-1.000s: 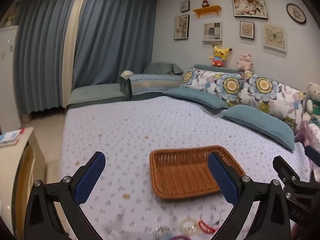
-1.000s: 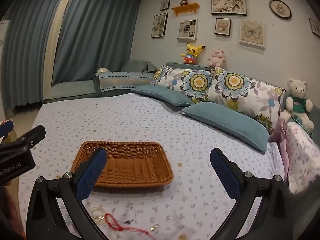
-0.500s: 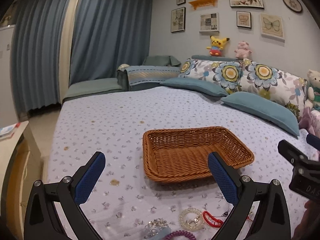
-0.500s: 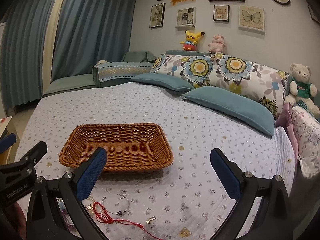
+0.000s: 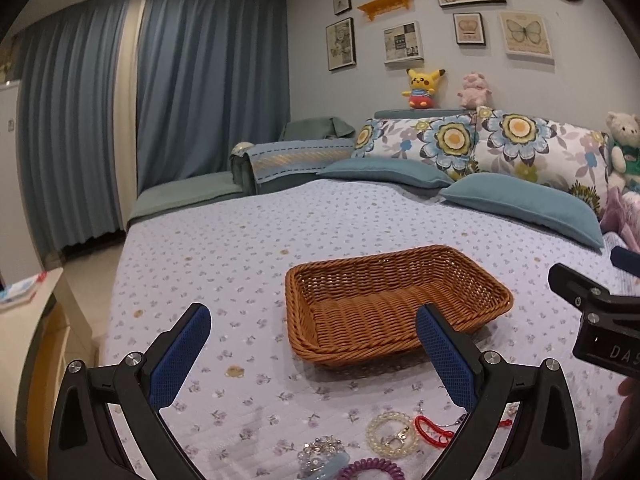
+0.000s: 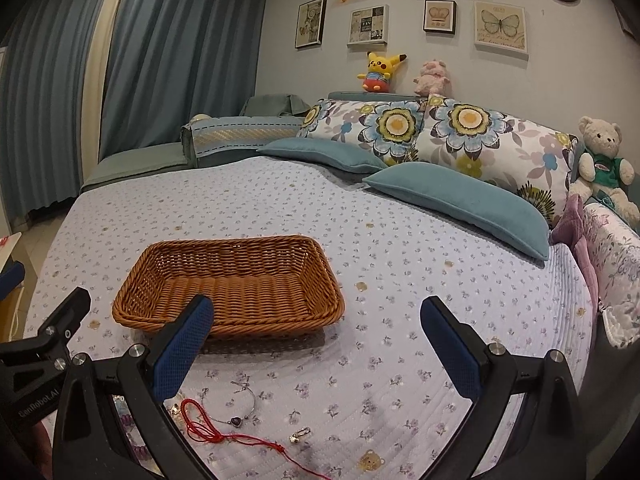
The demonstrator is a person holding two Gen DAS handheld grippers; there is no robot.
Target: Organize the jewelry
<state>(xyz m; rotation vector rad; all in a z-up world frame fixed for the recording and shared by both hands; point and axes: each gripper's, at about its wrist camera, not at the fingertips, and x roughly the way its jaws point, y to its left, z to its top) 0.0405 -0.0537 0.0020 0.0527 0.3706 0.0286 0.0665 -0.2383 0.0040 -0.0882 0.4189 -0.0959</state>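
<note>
Both grippers hang over the bed (image 6: 400, 240), fingers spread wide and holding nothing: left gripper (image 5: 312, 354), right gripper (image 6: 318, 338). I see the basket (image 5: 396, 304) lying empty ahead. Nearer me lie the jewelry pieces: a bead bracelet (image 5: 390, 428), a red cord (image 6: 208, 428), a heart bracelet (image 6: 236, 408) and a purple coil (image 5: 370, 470).

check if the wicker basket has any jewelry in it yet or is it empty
Empty. Both wrist views show only bare weave inside the wicker basket; the red cord and bead bracelet lie on the bedspread.
</note>
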